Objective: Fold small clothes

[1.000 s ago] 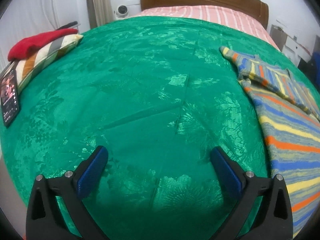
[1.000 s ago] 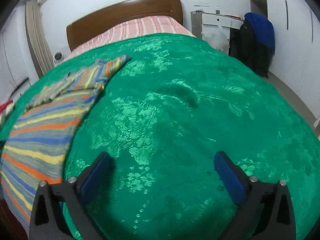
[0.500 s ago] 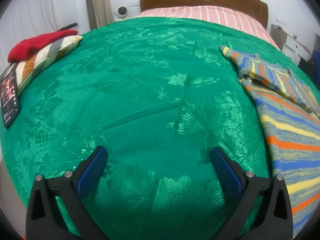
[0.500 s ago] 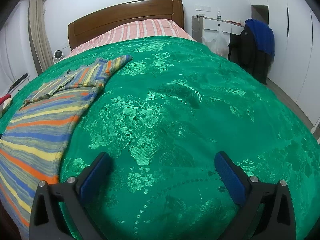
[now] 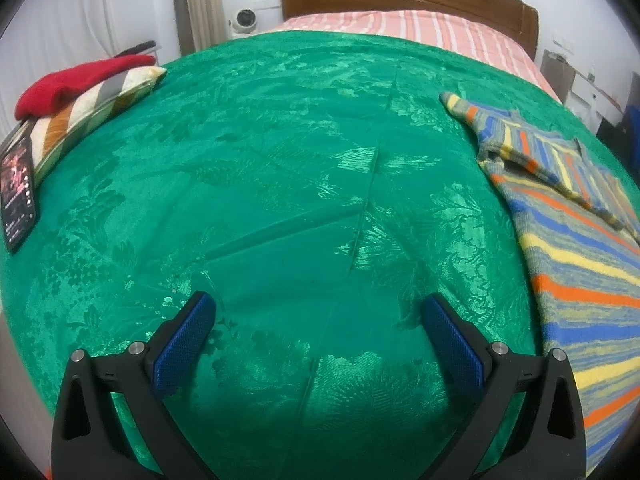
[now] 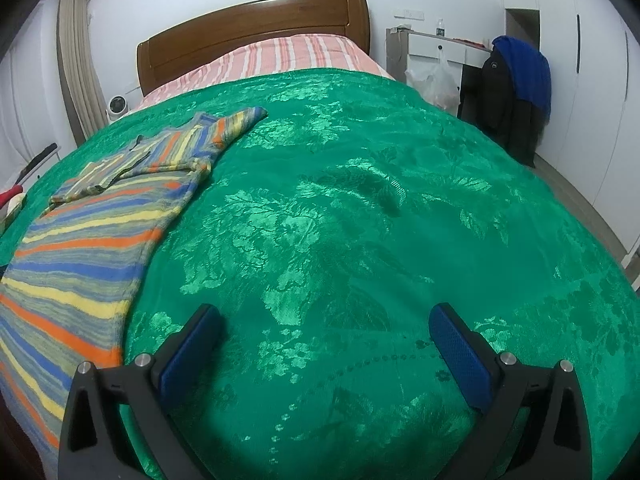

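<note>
A striped knit sweater (image 5: 576, 248) in blue, orange, yellow and grey lies flat on the green bedspread (image 5: 280, 184), with a sleeve folded across its upper part. It sits at the right of the left wrist view and shows at the left of the right wrist view (image 6: 92, 232). My left gripper (image 5: 316, 312) is open and empty above bare bedspread, left of the sweater. My right gripper (image 6: 326, 320) is open and empty above the bedspread (image 6: 360, 208), right of the sweater.
A striped pillow (image 5: 92, 108) with a red garment (image 5: 76, 80) on it lies at the far left, with a phone (image 5: 16, 188) beside it. A wooden headboard (image 6: 248, 32) stands at the back. A desk and a chair with dark jackets (image 6: 516, 80) stand right of the bed.
The right gripper has tilted and drawn back a little, so the sweater shows more fully at its left. The left gripper has barely moved. Both stay open.
</note>
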The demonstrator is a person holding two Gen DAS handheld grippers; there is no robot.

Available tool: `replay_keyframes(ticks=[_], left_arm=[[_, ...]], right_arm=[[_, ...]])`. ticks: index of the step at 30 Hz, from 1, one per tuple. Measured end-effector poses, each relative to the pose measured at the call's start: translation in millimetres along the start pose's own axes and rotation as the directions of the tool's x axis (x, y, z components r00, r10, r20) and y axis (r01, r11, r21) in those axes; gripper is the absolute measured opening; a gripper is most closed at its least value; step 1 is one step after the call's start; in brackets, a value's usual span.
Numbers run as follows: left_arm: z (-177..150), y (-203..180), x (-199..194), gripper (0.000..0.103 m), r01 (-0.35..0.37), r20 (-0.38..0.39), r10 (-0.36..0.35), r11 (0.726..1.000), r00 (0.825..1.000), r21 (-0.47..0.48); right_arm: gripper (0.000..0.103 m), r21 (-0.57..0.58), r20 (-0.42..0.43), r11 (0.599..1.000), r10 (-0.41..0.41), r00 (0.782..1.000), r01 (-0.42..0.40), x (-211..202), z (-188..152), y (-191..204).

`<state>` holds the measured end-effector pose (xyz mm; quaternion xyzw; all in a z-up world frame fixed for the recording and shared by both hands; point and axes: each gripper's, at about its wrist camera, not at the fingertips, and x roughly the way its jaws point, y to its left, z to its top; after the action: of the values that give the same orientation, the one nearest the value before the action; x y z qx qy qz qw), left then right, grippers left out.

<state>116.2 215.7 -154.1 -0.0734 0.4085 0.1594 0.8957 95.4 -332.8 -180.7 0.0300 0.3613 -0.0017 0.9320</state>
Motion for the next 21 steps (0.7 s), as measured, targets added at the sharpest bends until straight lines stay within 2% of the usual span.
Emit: replay_keyframes(ticks=[4,8,12,15,17,19,21], left_arm=[[1.7,0.0,-0.5,0.103,0.009,-0.017,-0.009,1.0,1.0,0.004],[3.6,-0.9,-2.0,0.103,0.036,-0.061,-0.036,0.999,0.997,0.001],[0.7,-11.3,-2.4,0.103,-0.011,-0.062,0.013,0.999,0.998,0.039],[1.3,-10.2,-2.0,0.103,-0.001,-0.07,0.004,0.999,0.998,0.034],[7.2,-6.2,-5.7,0.102,0.031,-0.117,-0.027,0.999,0.993,0.028],[10.3,-3.1,-21.1,0.101,0.115,-0.149,-0.11,0.993,0.983,0.026],[6.8,-6.4,-48.6,0.102,0.233,-0.172,-0.219,0.97,0.96,0.064]], right_arm=[[0.103,-0.009,-0.023,1.0,0.011,1.0,-0.011,-2.2,0.5,0.4],[0.103,-0.013,-0.094,1.0,0.011,0.996,-0.013,-3.7,4.2,2.2],[0.103,0.025,-0.167,0.997,-0.066,0.984,0.071,-4.3,7.8,9.3],[0.103,-0.015,-0.155,0.992,-0.129,0.979,0.128,-3.7,3.9,19.1],[0.103,-0.054,-0.14,0.993,-0.115,0.983,0.108,0.4,2.6,19.2],[0.103,-0.047,-0.152,0.997,-0.062,0.986,0.056,1.6,5.9,11.9],[0.103,-0.021,-0.189,1.0,0.0,0.982,-0.004,-0.5,11.4,3.8]])
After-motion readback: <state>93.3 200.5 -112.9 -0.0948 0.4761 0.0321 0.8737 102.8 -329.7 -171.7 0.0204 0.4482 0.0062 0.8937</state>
